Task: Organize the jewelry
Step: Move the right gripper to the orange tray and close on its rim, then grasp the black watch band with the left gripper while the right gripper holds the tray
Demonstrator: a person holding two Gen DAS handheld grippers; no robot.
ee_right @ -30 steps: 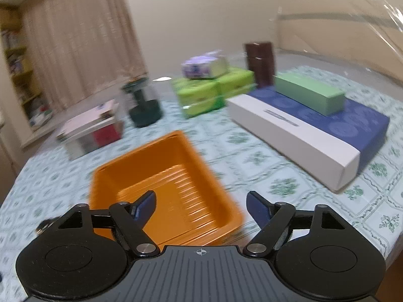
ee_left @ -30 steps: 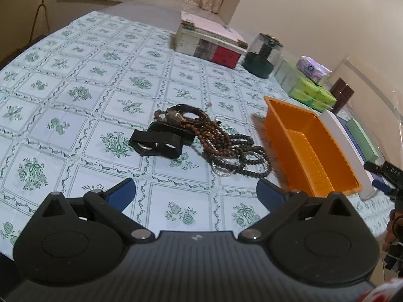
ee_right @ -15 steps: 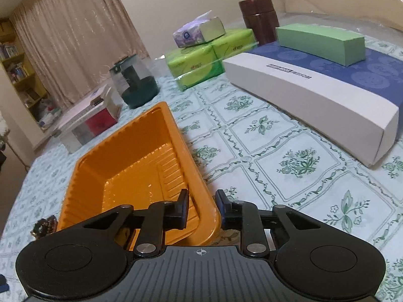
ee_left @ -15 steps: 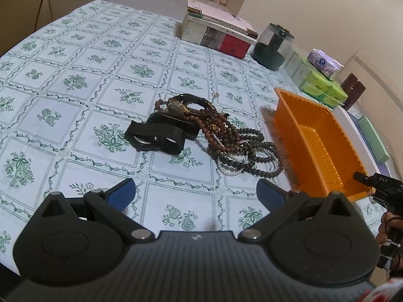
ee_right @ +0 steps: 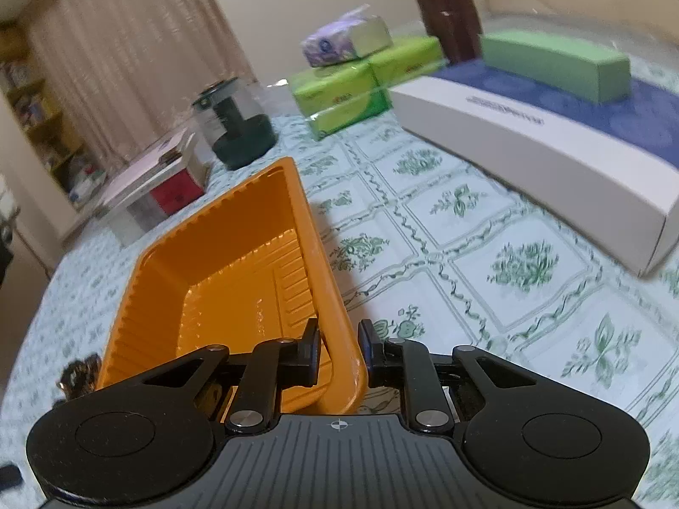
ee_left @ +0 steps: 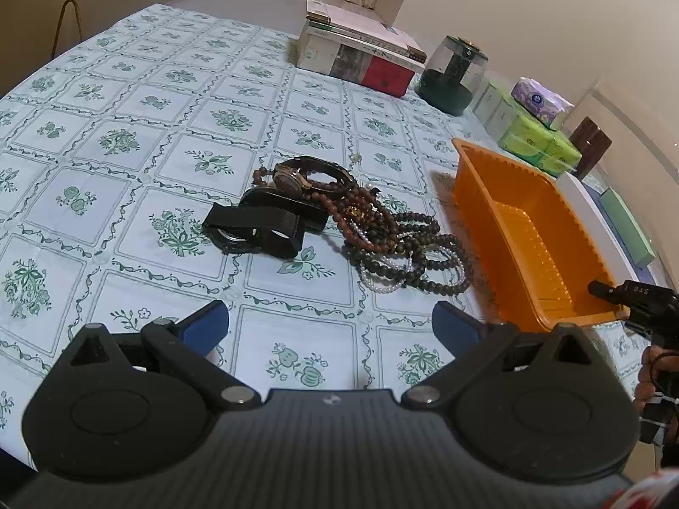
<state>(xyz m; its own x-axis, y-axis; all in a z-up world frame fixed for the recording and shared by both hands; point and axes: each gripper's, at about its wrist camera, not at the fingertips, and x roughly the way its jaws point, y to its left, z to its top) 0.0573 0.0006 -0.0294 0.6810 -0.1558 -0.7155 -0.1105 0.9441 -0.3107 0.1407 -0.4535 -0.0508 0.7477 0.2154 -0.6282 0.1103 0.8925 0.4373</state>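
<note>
Jewelry [ee_left: 360, 216] lies in a tangled heap near the middle of a table covered with a green-and-white flowered cloth [ee_left: 127, 148]. The heap holds several strands of dark and reddish-brown beads [ee_left: 407, 250], a thin string of small pale beads, a wristwatch [ee_left: 293, 180] and a black strap [ee_left: 254, 227]. The strands overlap one another, so they will likely behave as limp, light, slippery loops: lifting one may drag others along. A sensible hold would be a pinch on a single strand where it lies free at the edge of the pile; the watch looks stiffer and could be taken by its band.

Just to the right of the heap sits an orange plastic tray [ee_left: 479, 195] with ribbed walls and floor. The part of its inside that shows is empty. It looks thin and light, and may flex or slide when pulled.

The left gripper [ee_left: 331, 322] hovers over the cloth on the near side of the heap, its blue-padded jaws spread wide with nothing between them.

The right gripper [ee_right: 338, 350] is at the tray's near corner. Its jaws have just been closing, with one finger inside the tray and the other outside, so the rim sits between them. A slim gap shows on each side, so a firm clamp cannot be confirmed.

Books, a glass jar, tissue packs and boxes line the far side of the table.
</note>
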